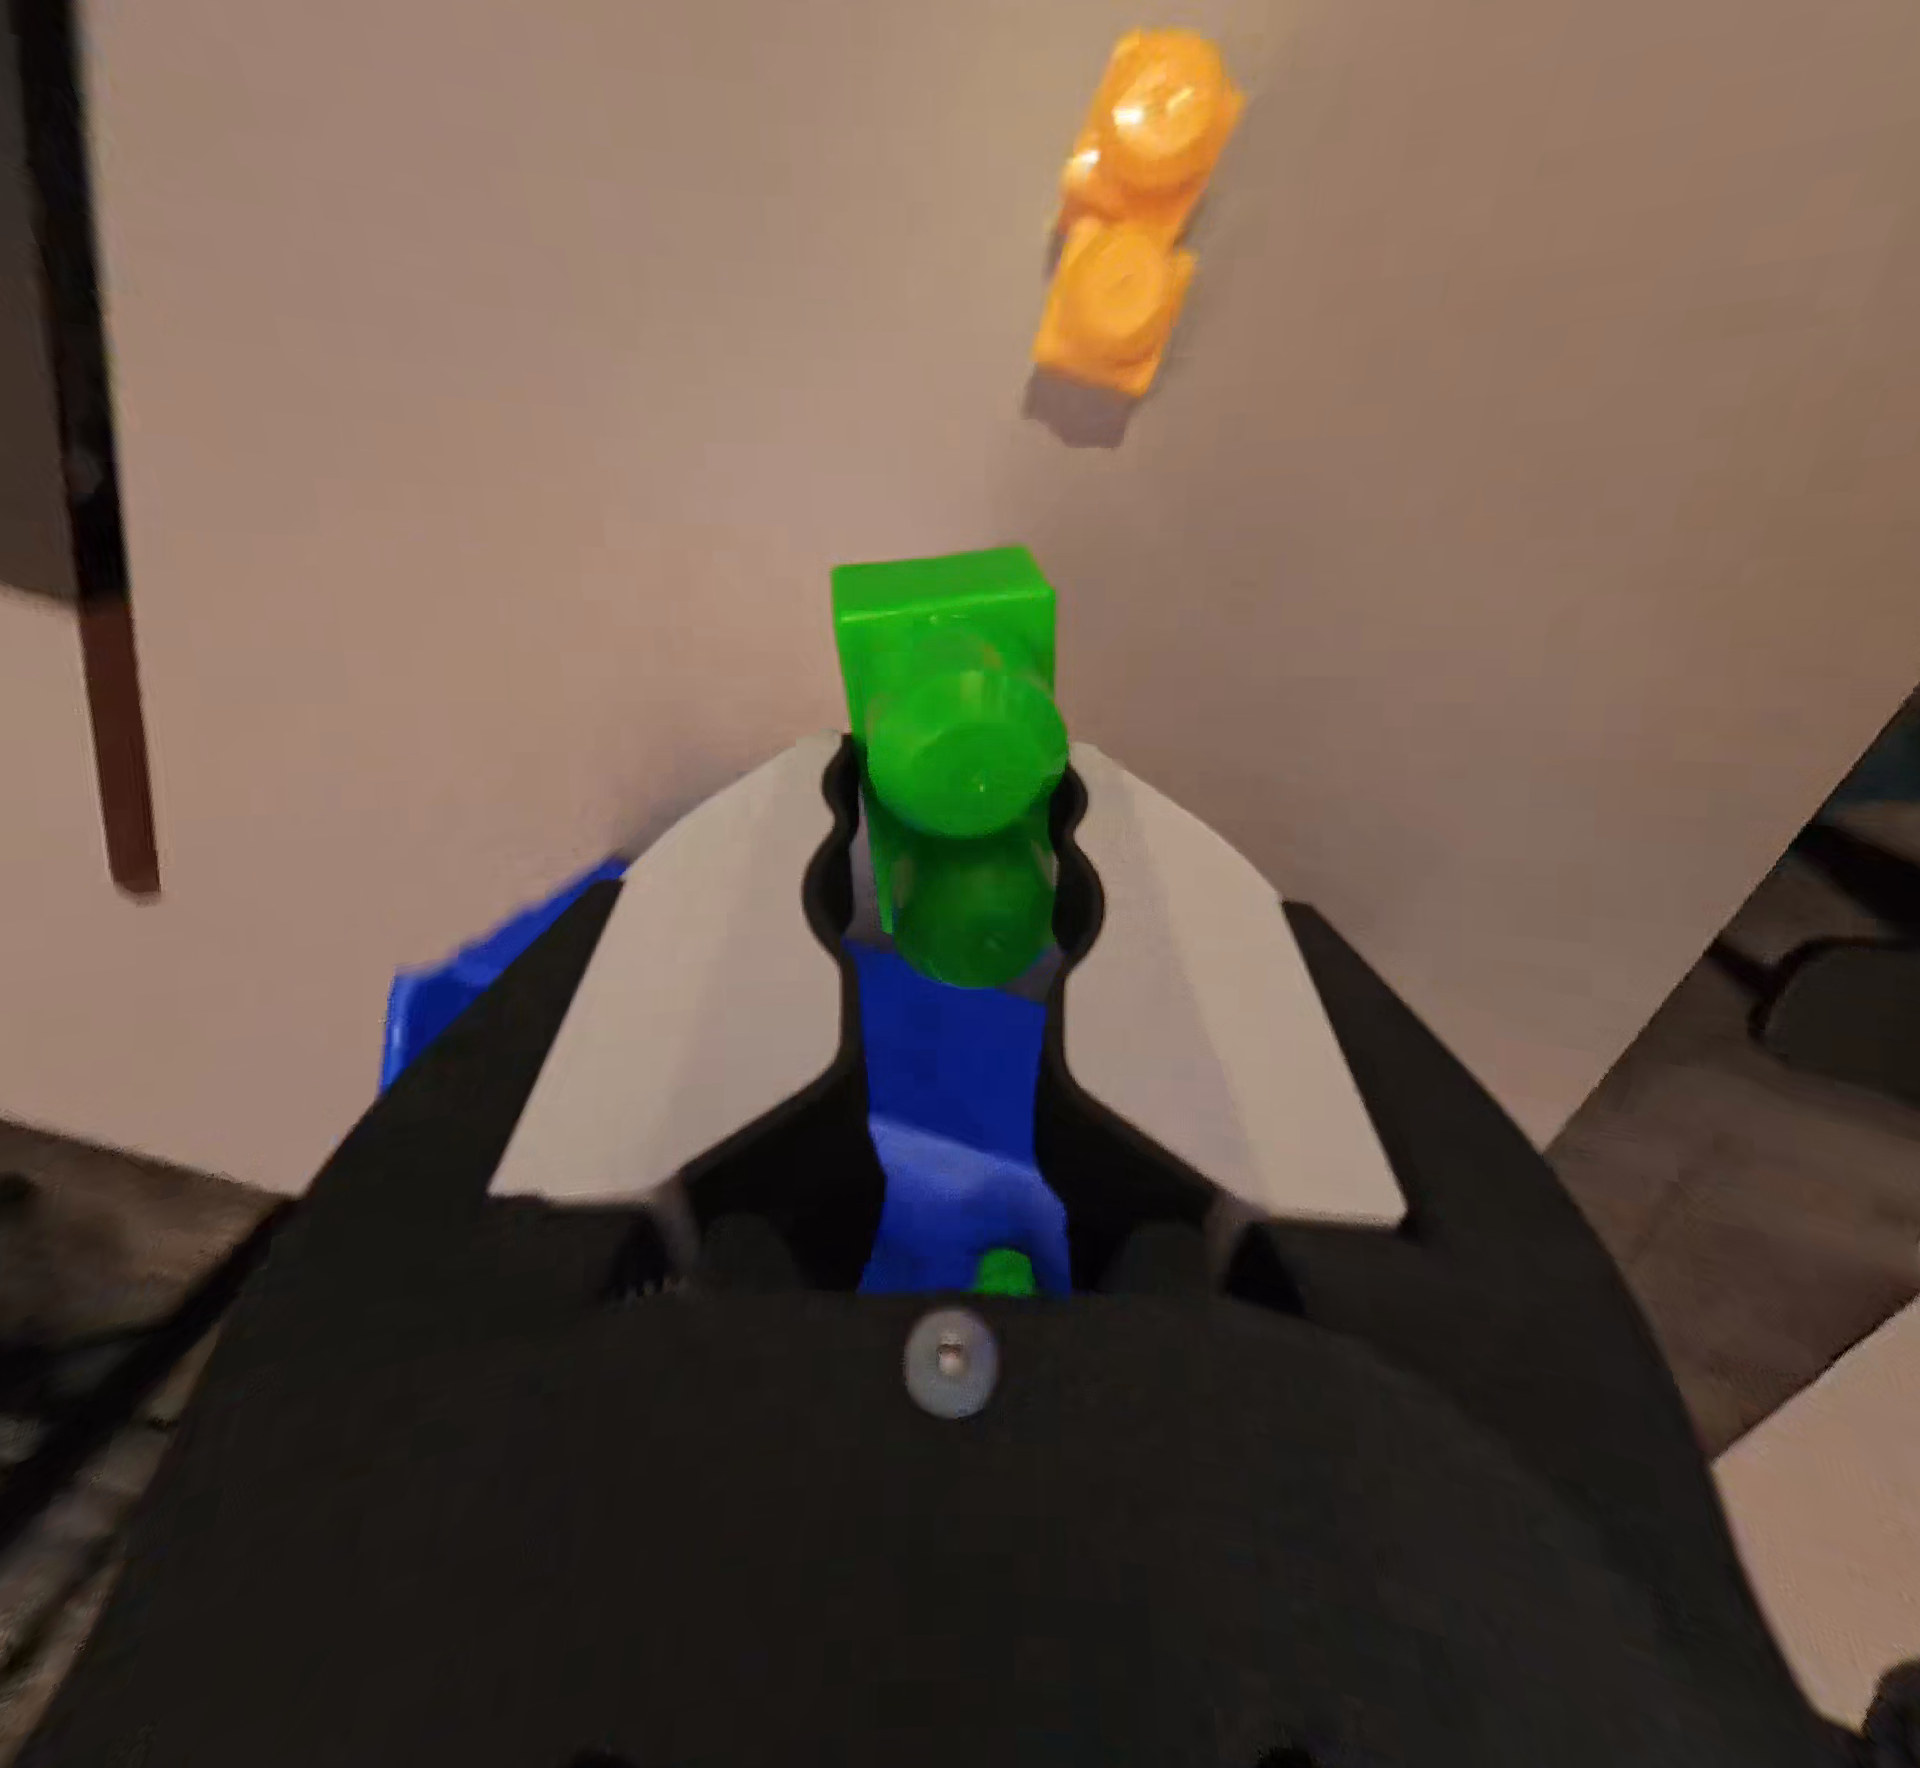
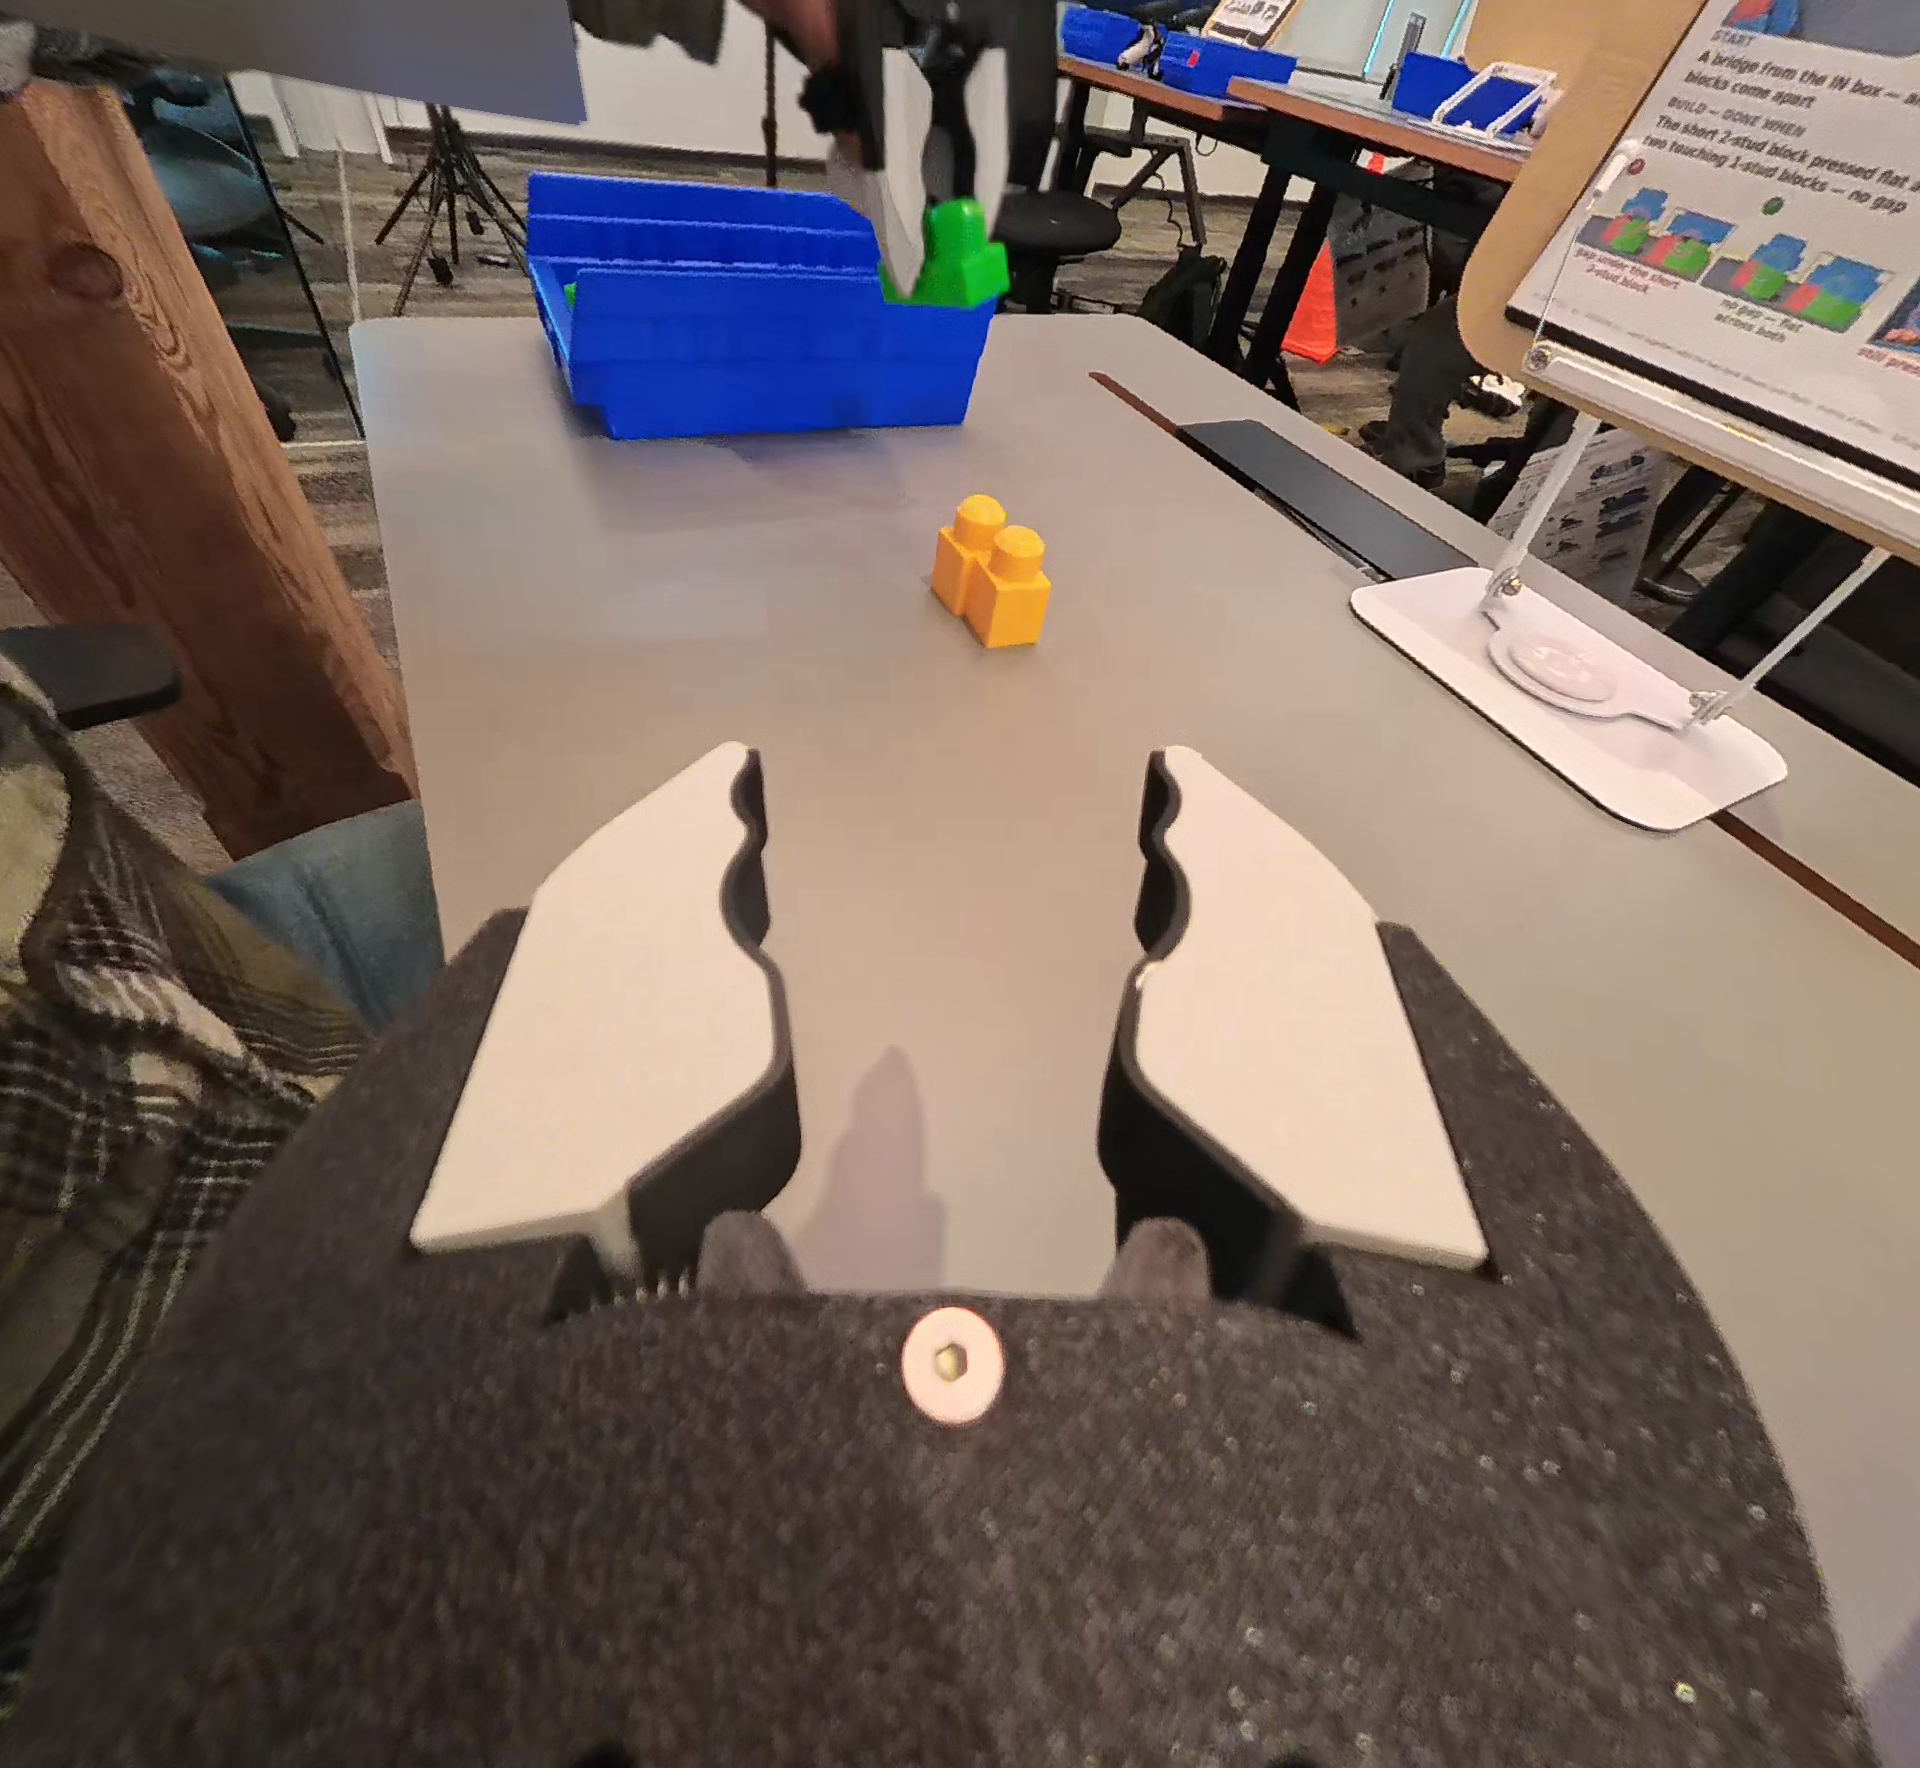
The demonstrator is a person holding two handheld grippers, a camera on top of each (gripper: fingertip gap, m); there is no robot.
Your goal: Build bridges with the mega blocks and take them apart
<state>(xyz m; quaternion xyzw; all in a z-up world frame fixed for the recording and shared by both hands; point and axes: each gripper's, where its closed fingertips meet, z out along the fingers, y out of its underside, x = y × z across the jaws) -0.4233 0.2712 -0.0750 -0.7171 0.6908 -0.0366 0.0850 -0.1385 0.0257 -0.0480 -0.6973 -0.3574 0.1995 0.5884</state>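
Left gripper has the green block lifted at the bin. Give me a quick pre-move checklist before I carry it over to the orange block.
1. Left gripper shut on green block: ok, both fingers press its sides.
2. Green block clear of the bin: cannot tell; in the right wrist view it sits right at the bin's rim.
3. Orange block upright, studs up, alone on the table: ok.
4. Table between bin and orange block free: ok.
5. Right gripper open, holding nothing, short of the orange block: ok.
6. Stand base right of the route: ok.
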